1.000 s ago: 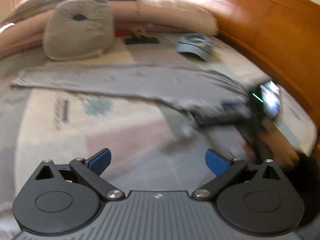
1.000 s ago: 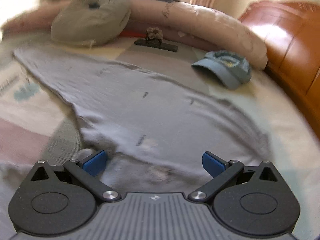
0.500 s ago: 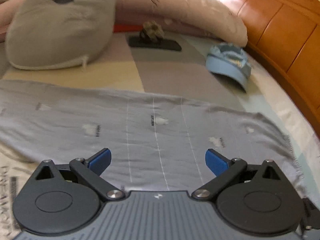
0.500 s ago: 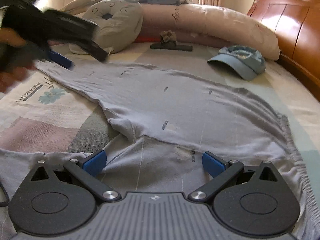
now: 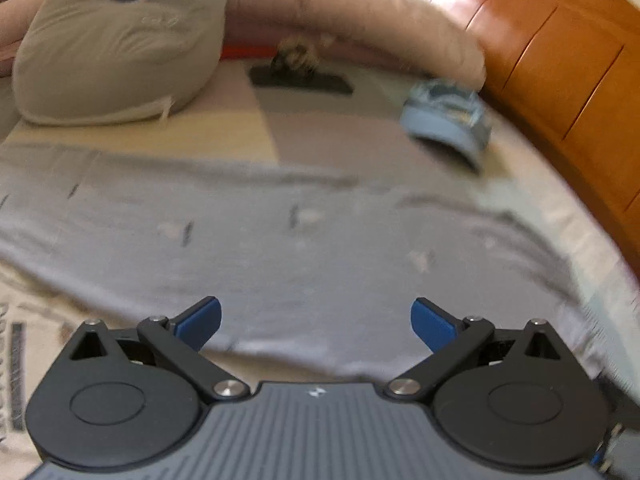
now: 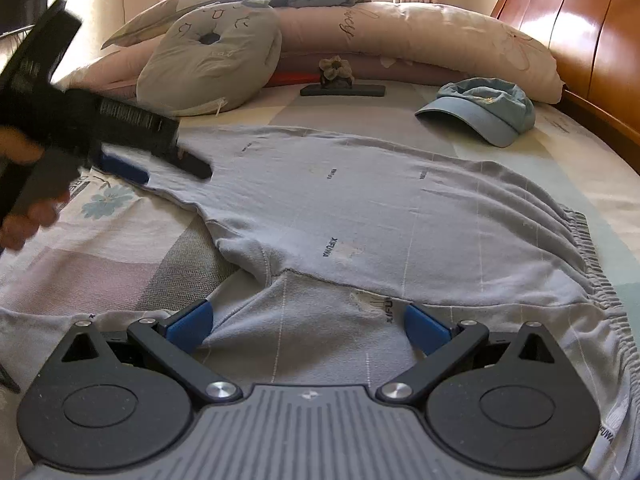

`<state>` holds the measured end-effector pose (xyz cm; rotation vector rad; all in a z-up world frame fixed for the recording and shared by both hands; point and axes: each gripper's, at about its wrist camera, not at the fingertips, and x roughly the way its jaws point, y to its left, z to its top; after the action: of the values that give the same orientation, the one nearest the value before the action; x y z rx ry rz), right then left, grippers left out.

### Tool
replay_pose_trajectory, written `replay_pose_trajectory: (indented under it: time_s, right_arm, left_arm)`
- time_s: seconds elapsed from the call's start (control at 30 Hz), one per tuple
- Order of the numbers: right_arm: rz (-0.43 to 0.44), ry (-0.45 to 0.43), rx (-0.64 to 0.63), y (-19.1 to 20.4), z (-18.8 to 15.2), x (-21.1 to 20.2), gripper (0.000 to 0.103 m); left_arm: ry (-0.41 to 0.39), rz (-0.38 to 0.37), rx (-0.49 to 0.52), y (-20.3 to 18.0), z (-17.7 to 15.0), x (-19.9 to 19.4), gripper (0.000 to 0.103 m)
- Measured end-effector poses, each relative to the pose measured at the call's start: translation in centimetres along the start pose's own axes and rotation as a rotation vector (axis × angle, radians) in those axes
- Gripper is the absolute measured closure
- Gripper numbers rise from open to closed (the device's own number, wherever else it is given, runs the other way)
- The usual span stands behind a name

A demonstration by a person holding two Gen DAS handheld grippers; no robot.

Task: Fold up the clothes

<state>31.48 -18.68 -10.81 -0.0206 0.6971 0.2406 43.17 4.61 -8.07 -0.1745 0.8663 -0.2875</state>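
While the grey pants [image 6: 360, 216] lie spread on the bed [image 6: 120, 264] just ahead of my right gripper [image 6: 306, 326], both legs show and no fold is made. My left gripper [image 5: 316, 322] and right gripper are wide apart, holding nothing.

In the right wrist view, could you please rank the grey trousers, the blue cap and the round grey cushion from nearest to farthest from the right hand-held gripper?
From the right hand-held gripper:
1. Grey trousers, spread on the bed directly beneath and ahead of its open fingers.
2. Blue cap, farther back on the right, near the headboard.
3. Round grey cushion, back left; its front edge is roughly level with the cap, so this ranking is tentative.
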Motion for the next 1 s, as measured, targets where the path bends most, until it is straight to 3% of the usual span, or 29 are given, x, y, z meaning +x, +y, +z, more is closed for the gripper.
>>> replay_pose_trajectory:
  time_s: [0.1, 0.3, 0.4, 0.5, 0.63, 0.87, 1.0]
  right_arm:
    - [0.001, 0.0, 0.001, -0.1, 0.0, 0.1, 0.0]
    - [0.004, 0.005, -0.001, -0.2, 0.1, 0.2, 0.0]
    - [0.008, 0.011, -0.003, -0.3, 0.2, 0.1, 0.0]
    - [0.013, 0.017, 0.003, -0.4, 0.3, 0.0, 0.0]
    - [0.029, 0.017, 0.016, -0.5, 0.4, -0.3, 0.0]
    - [0.1, -0.02, 0.05, -0.7, 0.1, -1.6, 0.0]
    - [0.135, -0.042, 0.069, -0.8, -0.1, -2.4, 0.0]
  left_arm:
    - [0.049, -0.037, -0.019, -0.6, -0.1, 2.0, 0.002]
    - [0.097, 0.002, 0.047, -1.9, -1.6, 2.3, 0.002]
    - [0.135, 0.017, 0.027, -1.9, -1.4, 0.5, 0.002]
    - [0.095, 0.063, 0.018, -2.1, -1.0, -3.0, 0.002]
    - [0.062, 0.063, -0.016, -2.5, -1.6, -7.7, 0.002]
    - [0.066, 0.093, -0.018, -4.5, -8.0, -14.5, 0.002]
    - [0.076, 0.042, -0.066, -5.5, -12.8, -16.7, 0.002]
